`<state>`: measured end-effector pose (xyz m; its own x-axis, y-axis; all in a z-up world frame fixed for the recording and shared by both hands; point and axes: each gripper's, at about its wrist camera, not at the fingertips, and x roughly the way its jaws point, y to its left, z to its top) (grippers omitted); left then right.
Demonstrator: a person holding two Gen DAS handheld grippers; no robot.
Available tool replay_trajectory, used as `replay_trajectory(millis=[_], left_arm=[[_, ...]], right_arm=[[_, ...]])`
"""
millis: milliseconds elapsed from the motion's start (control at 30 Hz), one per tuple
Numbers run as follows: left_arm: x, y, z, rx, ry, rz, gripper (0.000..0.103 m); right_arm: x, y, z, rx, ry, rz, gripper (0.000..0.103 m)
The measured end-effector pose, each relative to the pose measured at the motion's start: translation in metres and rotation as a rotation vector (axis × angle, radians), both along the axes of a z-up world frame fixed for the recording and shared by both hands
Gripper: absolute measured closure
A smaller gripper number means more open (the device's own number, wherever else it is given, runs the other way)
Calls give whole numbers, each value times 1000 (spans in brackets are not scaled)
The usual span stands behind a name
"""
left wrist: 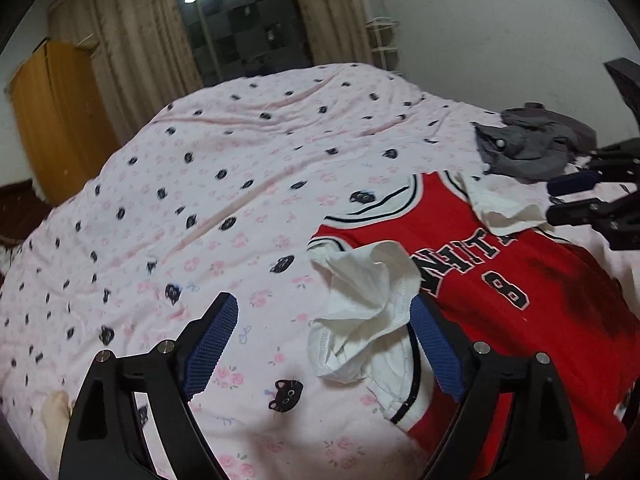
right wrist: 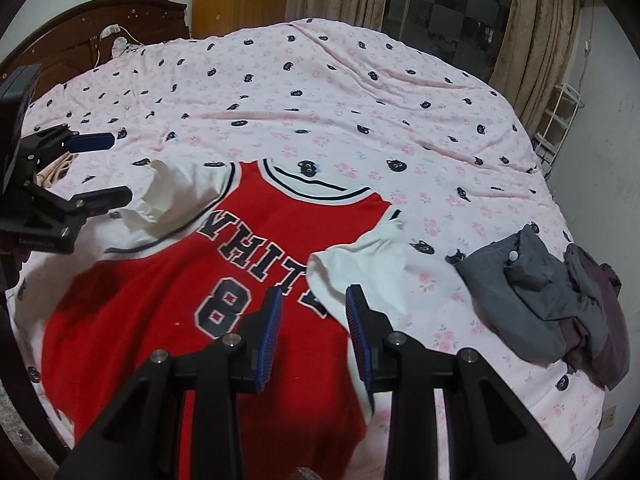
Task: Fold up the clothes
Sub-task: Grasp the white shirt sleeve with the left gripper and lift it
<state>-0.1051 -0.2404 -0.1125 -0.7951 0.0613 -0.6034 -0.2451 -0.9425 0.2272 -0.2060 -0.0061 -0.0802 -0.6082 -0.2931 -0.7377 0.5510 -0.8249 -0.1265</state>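
A red basketball shirt with white sleeves and the number 8 lies flat, front up, on the bed; it also shows in the left wrist view. Its left white sleeve is crumpled and folded inward onto the red body. My left gripper is open, with that sleeve lying between its blue pads without being clamped. My right gripper is open and empty, hovering over the right white sleeve and the shirt's edge. Each gripper also shows in the other view: the left, the right.
A pink bedsheet with black cat faces covers the bed. A crumpled pile of grey clothes lies to the right of the shirt and shows in the left wrist view. A dark headboard, wardrobe, curtains and a white rack ring the bed.
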Motion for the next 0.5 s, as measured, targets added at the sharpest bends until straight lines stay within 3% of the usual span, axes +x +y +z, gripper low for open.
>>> replay_trajectory(millis=[233,267,333,400,500], left_arm=[[-12,11,-17,-58,33,-163,20],[-16,10,-21,-54,22,-186,23],[-23,5,-28,9,-34,-254,50],[-29,0,-33,74,-86,-287,60],[-31,1,-37,43,-94,-283,61]], right_arm=[[3,-2,-3,12,-8,-6,69],[3,-2,-4,12,-11,-7,69],[4,-2,-8,16,-16,-8,69],[5,-1,-9,20,-16,-8,69],[5,1,-9,14,-24,-9,69]])
